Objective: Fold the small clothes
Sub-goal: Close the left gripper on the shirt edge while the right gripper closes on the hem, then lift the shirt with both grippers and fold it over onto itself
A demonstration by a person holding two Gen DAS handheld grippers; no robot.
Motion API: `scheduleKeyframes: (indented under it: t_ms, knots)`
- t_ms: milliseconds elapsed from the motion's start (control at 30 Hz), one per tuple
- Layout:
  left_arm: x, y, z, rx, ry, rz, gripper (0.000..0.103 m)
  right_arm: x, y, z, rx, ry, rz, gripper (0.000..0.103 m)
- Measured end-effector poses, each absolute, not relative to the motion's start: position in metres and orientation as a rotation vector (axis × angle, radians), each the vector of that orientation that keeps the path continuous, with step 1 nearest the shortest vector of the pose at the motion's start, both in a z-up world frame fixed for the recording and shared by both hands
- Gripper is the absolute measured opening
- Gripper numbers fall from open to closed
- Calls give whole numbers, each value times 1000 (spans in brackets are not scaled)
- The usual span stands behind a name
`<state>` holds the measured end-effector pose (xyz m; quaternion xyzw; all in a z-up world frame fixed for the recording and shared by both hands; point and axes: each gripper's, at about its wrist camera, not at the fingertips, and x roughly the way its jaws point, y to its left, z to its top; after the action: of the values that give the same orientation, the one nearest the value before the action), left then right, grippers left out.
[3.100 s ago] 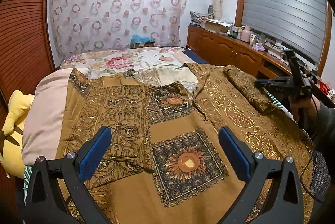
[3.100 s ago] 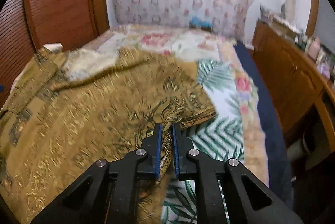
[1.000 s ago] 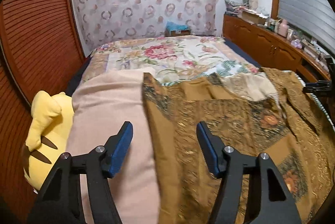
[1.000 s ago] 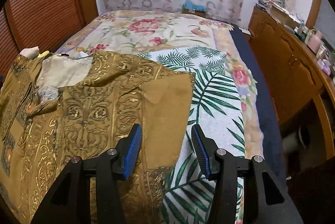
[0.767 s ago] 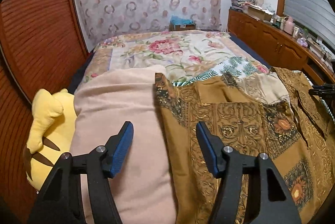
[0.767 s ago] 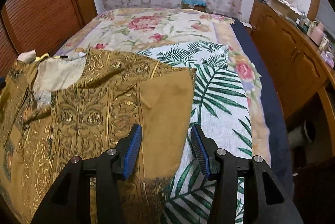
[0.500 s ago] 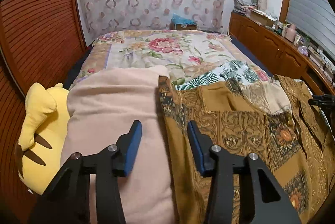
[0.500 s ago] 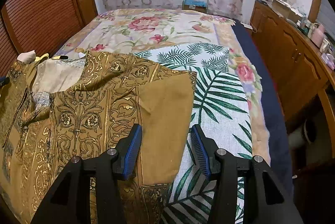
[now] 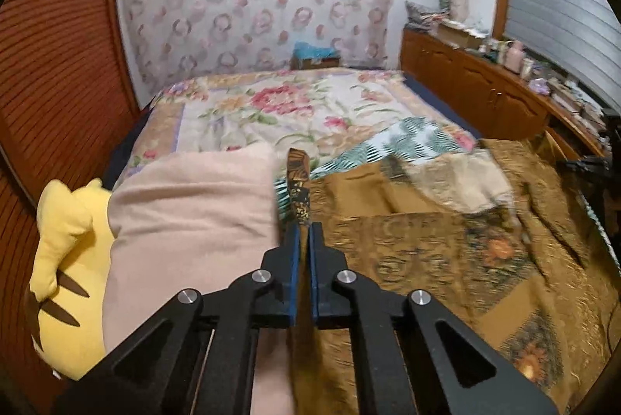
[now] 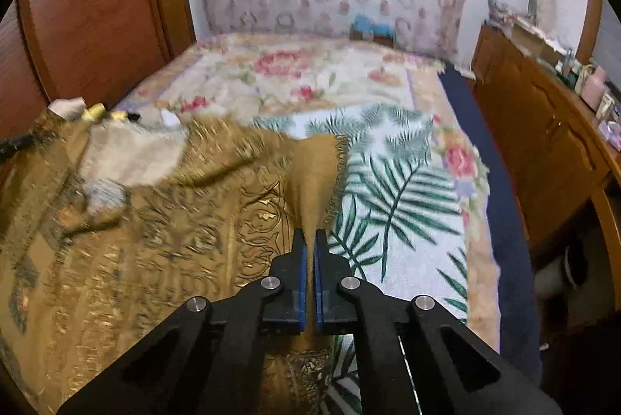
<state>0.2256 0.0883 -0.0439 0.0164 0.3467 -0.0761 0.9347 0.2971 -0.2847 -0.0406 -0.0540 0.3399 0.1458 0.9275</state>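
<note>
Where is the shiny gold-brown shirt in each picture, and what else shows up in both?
Left wrist view: the gold-brown shirt fills the lower right; the left gripper pinches its left edge.
Right wrist view: the gold-brown shirt fills the lower left; the right gripper pinches its right edge.
Shared landmark: the blue thing at the far end of the bed, against the ring-patterned curtain.

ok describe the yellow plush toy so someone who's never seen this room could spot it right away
Start at the bed with the flowered cover, then find the plain pink blanket lying beside the gold patterned garment. The plush toy is tucked between that blanket and the reddish slatted wooden wall. It is the only bright yellow thing there, with dark brown stripes.
</note>
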Motion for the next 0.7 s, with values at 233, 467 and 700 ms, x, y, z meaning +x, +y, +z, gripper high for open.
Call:
scheduleKeyframes:
  t_ms: [233,467,700]
  knots:
    - [177,81,-13,-2,617,-216,2,232,-291,-1,-65,517,379,1]
    - [116,87,2,-56,552,-252,2,159,-301,16,-76,419,437,1]
    - [47,104,11,-103,499,-259,2,90,-332,1,-59,393,467,1]
